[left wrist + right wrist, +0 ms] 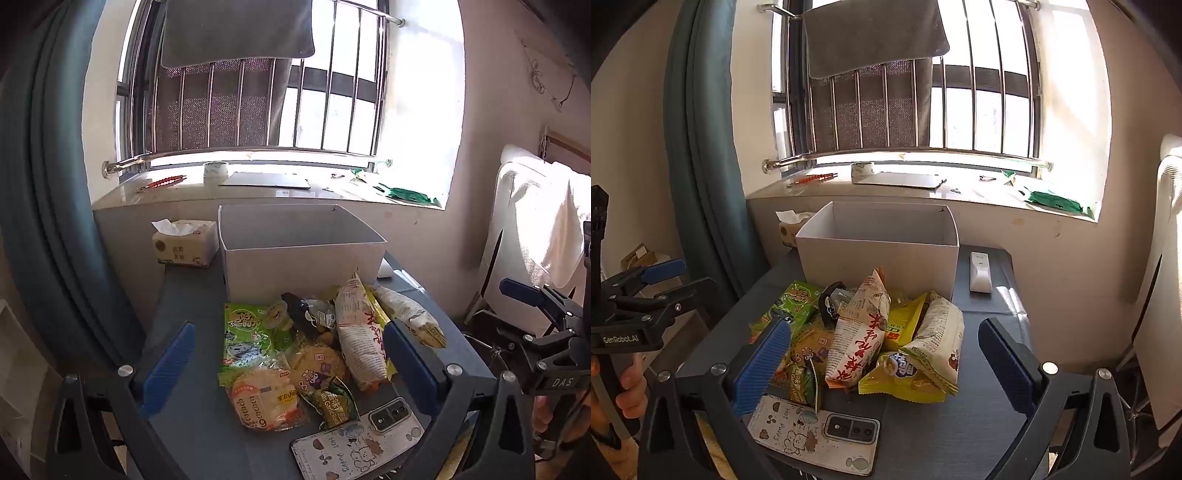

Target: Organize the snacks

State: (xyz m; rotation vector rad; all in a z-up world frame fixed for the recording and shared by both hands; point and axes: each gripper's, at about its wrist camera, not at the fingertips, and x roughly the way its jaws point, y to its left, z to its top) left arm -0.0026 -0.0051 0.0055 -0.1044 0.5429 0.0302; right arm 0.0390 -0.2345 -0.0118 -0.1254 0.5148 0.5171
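A pile of snack packets [317, 347] lies on the dark grey table [192, 424], in front of an empty white box [299, 251]. The pile holds a green packet [247, 332], a clear bag of rice crackers [266, 400] and a tall white packet with red writing [360, 343]. My left gripper [291, 369] is open and empty, above the near side of the pile. In the right wrist view the pile [879, 339] and the box [879, 247] show again. My right gripper [886, 365] is open and empty, with the tall white packet [860, 332] and yellow packets [905, 376] between its fingers' line of sight.
A phone in a cartoon case [816, 435] lies at the table's near edge. A white remote [980, 271] lies right of the box. A tissue pack [184, 242] stands left of the box. A windowsill [258, 188] with small items runs behind. A teal curtain [48, 184] hangs at the left.
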